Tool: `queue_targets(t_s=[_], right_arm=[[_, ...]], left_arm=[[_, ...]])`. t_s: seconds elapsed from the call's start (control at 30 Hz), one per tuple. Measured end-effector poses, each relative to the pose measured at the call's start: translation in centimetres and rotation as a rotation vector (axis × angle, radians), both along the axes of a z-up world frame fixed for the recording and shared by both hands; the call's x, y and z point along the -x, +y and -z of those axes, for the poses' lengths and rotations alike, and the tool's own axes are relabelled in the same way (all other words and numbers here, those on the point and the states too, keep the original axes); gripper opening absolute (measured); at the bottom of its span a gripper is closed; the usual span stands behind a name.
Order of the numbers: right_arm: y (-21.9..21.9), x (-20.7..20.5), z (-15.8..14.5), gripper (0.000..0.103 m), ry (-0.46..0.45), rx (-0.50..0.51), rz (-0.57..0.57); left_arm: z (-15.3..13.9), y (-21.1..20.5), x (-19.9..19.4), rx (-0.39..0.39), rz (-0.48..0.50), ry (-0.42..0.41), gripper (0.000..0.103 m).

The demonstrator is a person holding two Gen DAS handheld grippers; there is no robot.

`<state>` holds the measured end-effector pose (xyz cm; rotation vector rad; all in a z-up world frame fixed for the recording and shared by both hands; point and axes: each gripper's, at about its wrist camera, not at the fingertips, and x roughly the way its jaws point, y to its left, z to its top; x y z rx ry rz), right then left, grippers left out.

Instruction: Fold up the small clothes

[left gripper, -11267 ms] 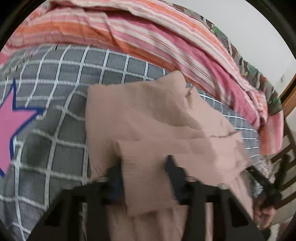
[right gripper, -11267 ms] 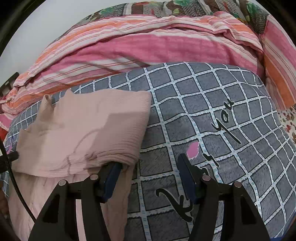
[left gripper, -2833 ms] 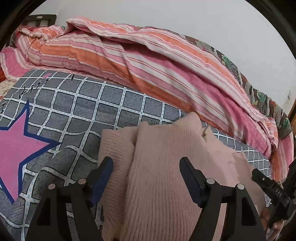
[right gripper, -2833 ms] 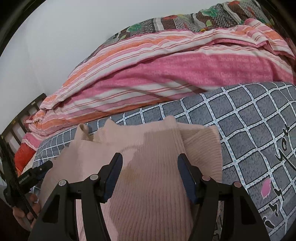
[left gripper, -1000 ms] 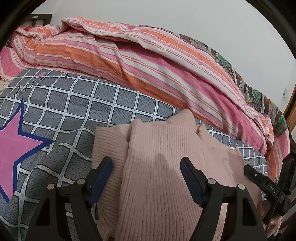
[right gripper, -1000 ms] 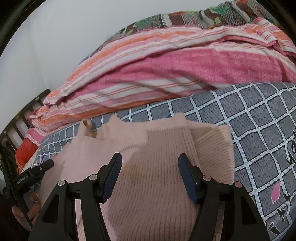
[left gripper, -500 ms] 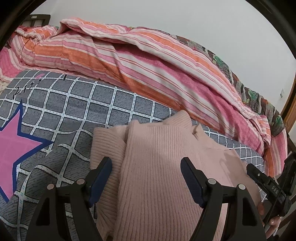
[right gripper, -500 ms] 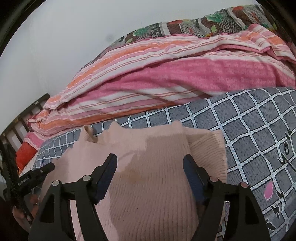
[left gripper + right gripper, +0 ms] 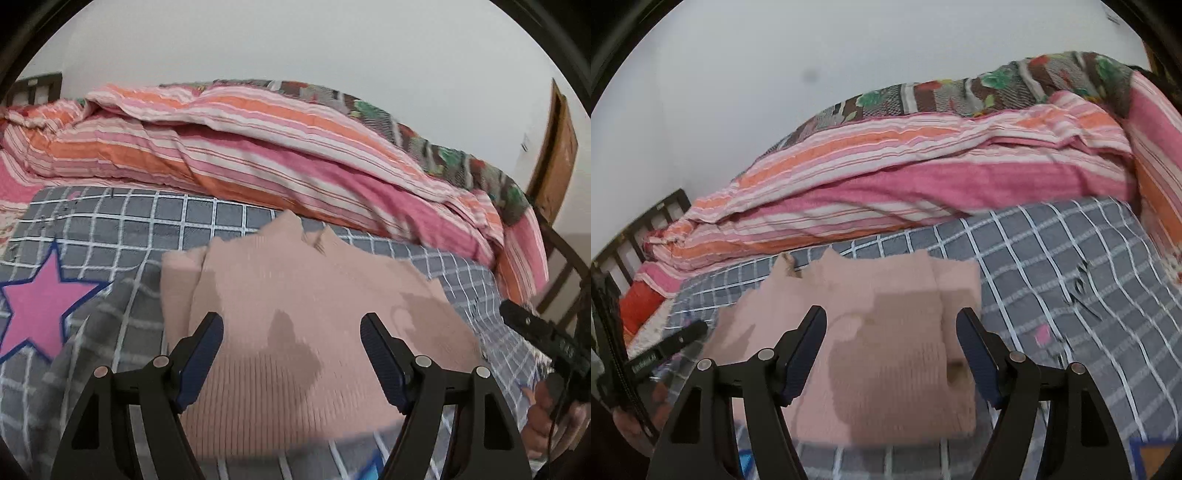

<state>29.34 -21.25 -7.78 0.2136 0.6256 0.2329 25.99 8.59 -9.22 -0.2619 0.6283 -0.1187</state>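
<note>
Both grippers, L [image 9: 291, 354] & R [image 9: 891, 349], now higher off folded pink sweater [image 9: 295, 314], jaws spread, nothing pinched.

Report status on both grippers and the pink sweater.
Left gripper open, empty. Right gripper open, empty. Pink sweater lies folded on the checked bedspread, clear of both. Nothing in the way.

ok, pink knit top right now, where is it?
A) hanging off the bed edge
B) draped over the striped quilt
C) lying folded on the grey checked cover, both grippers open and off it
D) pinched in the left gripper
C: the pink knit top lies folded on the grey checked cover, and both the left gripper and right gripper stand open with nothing between their fingers.
</note>
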Motion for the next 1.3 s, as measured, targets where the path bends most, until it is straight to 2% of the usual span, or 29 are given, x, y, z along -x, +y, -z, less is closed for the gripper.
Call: queue_targets(t_s=[0.1, 0.17, 0.23, 0.3, 0.4, 0.47, 0.53, 0.6, 0.7, 0.9, 1.0, 1.1, 1.23, 1.3], right_arm=[[-0.9, 2.7, 0.4, 0.073, 0.048, -0.053, 0.026], [-1.4, 4.3, 1.2, 0.072, 0.064, -0.095, 0.023], [-1.7, 5.9, 2.5, 0.065, 0.078, -0.124, 0.024], [-1.6, 6.7, 3.7, 0.054, 0.103, -0.120, 0.006], [-1.2, 6.8, 4.9, 0.048, 0.146, -0.105, -0.022], [-0.8, 6.8, 5.1, 0.048, 0.140, -0.076, -0.037], [-0.5, 6.6, 5.2, 0.048, 0.134, -0.053, -0.042], [-0.5, 6.0, 5.6, 0.048, 0.157, -0.069, -0.051], [-0.6, 4.9, 6.4, 0.048, 0.204, -0.100, -0.051], [-1.4, 3.4, 7.9, 0.050, 0.273, -0.154, -0.027], [-1.8, 2.9, 7.9, 0.054, 0.271, -0.199, -0.013], [-1.9, 2.0, 7.9, 0.055, 0.271, -0.210, 0.004], [-2.0, 1.1, 8.1, 0.055, 0.263, -0.234, 0.021], [-1.9, 0.5, 8.2, 0.055, 0.258, -0.228, 0.033]], left_arm=[[0.6, -0.8, 3.0, -0.051, -0.002, 0.011, 0.075], [1.6, -0.6, 4.7, -0.009, 0.006, 0.038, 0.075], [2.7, -0.1, 5.6, 0.040, 0.000, 0.063, 0.075], [3.9, 0.5, 6.4, 0.086, -0.006, 0.084, 0.075], [5.2, 1.0, 6.7, 0.115, -0.004, 0.107, 0.074], [6.0, 1.5, 6.6, 0.119, -0.008, 0.117, 0.074], [6.8, 2.4, 6.4, 0.166, -0.021, 0.143, 0.073], [6.9, 3.2, 6.3, 0.241, -0.024, 0.137, 0.073], [7.1, 3.6, 5.4, 0.286, -0.014, 0.144, 0.073], [7.4, 3.2, 3.7, 0.278, -0.034, 0.141, 0.072], [7.3, 3.1, 2.9, 0.286, -0.044, 0.150, 0.071], [7.4, 3.6, 2.3, 0.316, -0.062, 0.160, 0.064], [7.8, 4.4, 1.6, 0.339, -0.103, 0.169, 0.044], [8.0, 4.7, 1.5, 0.347, -0.118, 0.169, 0.039]])
